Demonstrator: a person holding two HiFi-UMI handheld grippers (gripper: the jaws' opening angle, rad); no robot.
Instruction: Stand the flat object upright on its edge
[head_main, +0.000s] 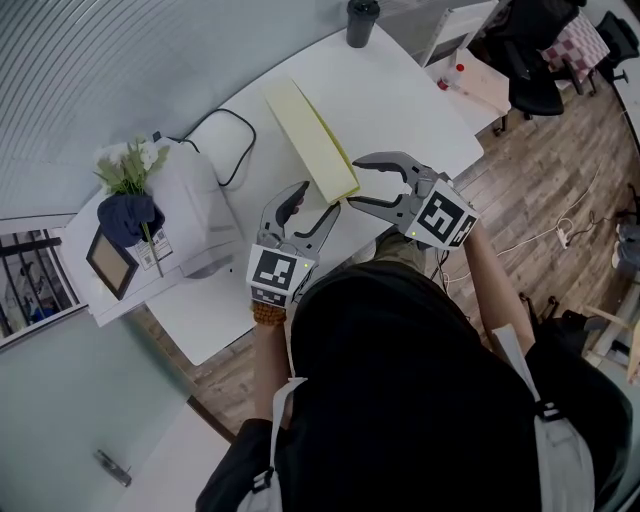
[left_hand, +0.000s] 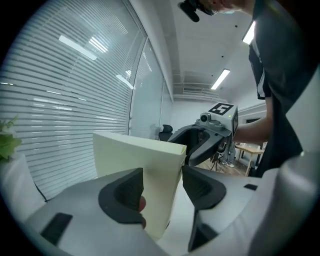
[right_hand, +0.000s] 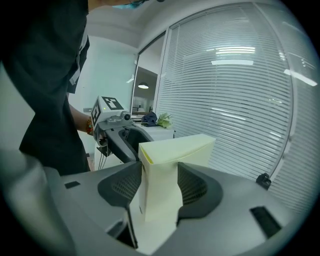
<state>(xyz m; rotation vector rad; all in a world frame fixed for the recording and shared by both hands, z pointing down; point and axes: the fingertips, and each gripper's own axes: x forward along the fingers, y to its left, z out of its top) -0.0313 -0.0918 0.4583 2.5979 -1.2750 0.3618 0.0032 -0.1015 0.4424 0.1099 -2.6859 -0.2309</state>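
Yellow folder (head_main: 305, 130): stood on edge on counter (head_main: 400, 100), steadied upright by right claw (right_hand: 159, 186) clamped on its end; left claw (left_hand: 162, 187) held open astride it, not pressing

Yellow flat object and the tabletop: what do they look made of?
Yellow flat object: apparently thin card or stiff paper, matte pale yellow; a crisp fold line and a hollow end show. Tabletop: smooth white, faint sheen, probably laminate or painted board.
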